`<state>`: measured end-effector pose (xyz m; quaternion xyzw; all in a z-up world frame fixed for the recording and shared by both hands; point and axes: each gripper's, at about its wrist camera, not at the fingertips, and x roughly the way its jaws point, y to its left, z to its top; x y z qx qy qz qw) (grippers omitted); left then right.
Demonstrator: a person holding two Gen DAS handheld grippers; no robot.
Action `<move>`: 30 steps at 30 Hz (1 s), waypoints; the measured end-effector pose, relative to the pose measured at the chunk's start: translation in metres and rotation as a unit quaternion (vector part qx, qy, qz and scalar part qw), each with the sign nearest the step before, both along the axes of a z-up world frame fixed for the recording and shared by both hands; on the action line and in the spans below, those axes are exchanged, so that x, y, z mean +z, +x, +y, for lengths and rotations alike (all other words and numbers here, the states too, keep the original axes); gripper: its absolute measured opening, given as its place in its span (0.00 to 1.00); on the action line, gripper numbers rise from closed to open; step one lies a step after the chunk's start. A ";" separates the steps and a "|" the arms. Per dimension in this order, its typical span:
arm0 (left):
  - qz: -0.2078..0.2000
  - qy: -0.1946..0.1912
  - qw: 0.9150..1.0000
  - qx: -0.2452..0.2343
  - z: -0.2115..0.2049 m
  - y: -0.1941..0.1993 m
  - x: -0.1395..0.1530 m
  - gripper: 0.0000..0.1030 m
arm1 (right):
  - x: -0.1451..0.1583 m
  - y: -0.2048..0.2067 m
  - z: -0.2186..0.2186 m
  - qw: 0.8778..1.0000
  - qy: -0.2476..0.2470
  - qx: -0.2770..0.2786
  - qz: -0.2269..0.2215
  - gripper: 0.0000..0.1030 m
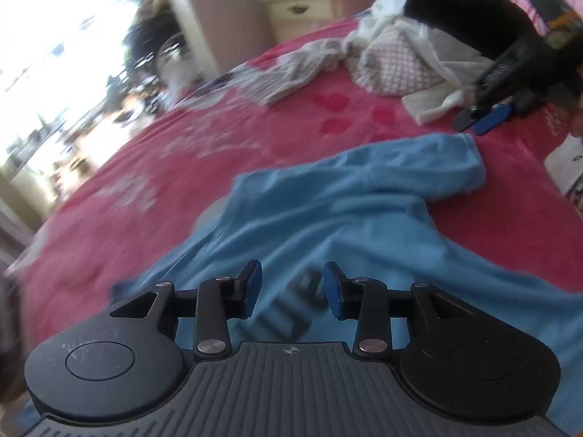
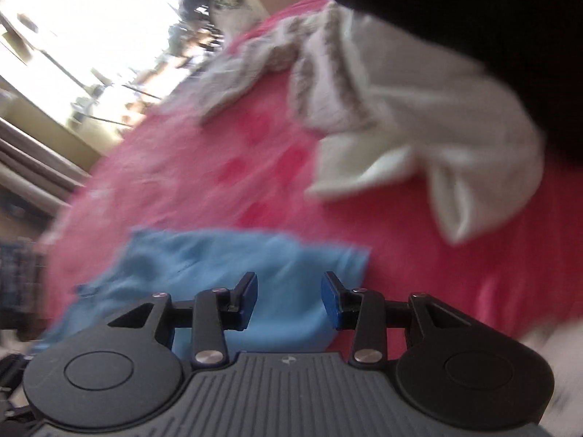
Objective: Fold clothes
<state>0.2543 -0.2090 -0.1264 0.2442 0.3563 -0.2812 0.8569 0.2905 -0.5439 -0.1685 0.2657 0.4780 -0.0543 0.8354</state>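
Bedroom, bright window; a pink bedspread covers the bed. A heap of unfolded clothes lies at the far side. The blue shirt lies rumpled and unfolded on the near side (a dark print shows). Left gripper and right gripper hang over it, jaws apart, empty. Risk: pinching bunched layers would spoil the fold.

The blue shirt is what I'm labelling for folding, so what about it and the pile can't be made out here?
- Blue shirt: left wrist view, its near part is hidden behind the left hand-held gripper; the dark print is blurred, unreadable.
- Blue shirt, right wrist view: only one end shows, motion-blurred, the rest cut off by the right hand-held gripper.
- Pile of clothes: a black garment covers its back.
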 end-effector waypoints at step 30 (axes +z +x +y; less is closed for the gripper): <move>-0.015 0.014 0.996 0.087 -0.038 0.082 -0.075 0.36 | 0.016 0.117 0.050 0.932 -0.325 0.142 -0.074 0.05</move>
